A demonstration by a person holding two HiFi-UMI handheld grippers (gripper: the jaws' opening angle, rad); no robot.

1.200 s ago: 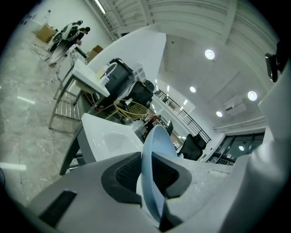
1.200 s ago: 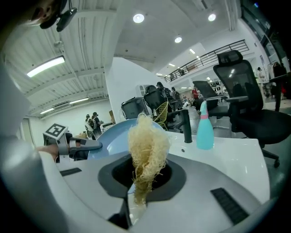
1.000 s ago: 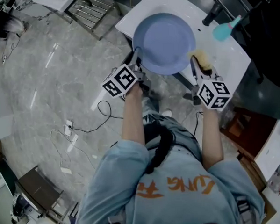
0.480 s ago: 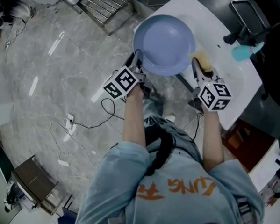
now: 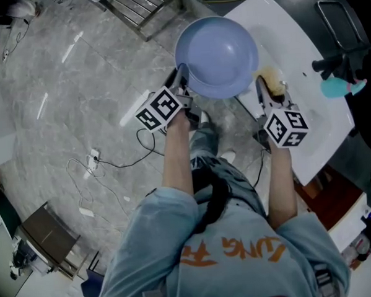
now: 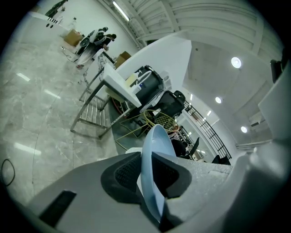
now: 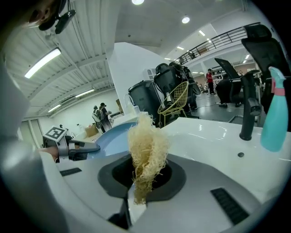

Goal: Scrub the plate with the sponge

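A pale blue plate (image 5: 216,56) is held out over the near edge of the white sink counter (image 5: 293,77), its hollow side up in the head view. My left gripper (image 5: 181,83) is shut on the plate's left rim; in the left gripper view the plate (image 6: 152,168) stands edge-on between the black pads. My right gripper (image 5: 268,91) is shut on a straw-coloured fibrous sponge (image 5: 272,79), just right of the plate. In the right gripper view the sponge (image 7: 146,152) sticks up from the jaws, with the plate (image 7: 111,136) behind it at left.
A black tap (image 7: 248,107) and a teal spray bottle (image 7: 275,113) stand on the counter to the right. A metal rack (image 5: 144,10) stands on the marble floor at the top. Cables (image 5: 106,170) lie on the floor at left. A brown cabinet (image 5: 328,202) stands lower right.
Both grippers keep their holds and barely move. The view has swung, so the counter, tap and bottle drift right and down in the picture.
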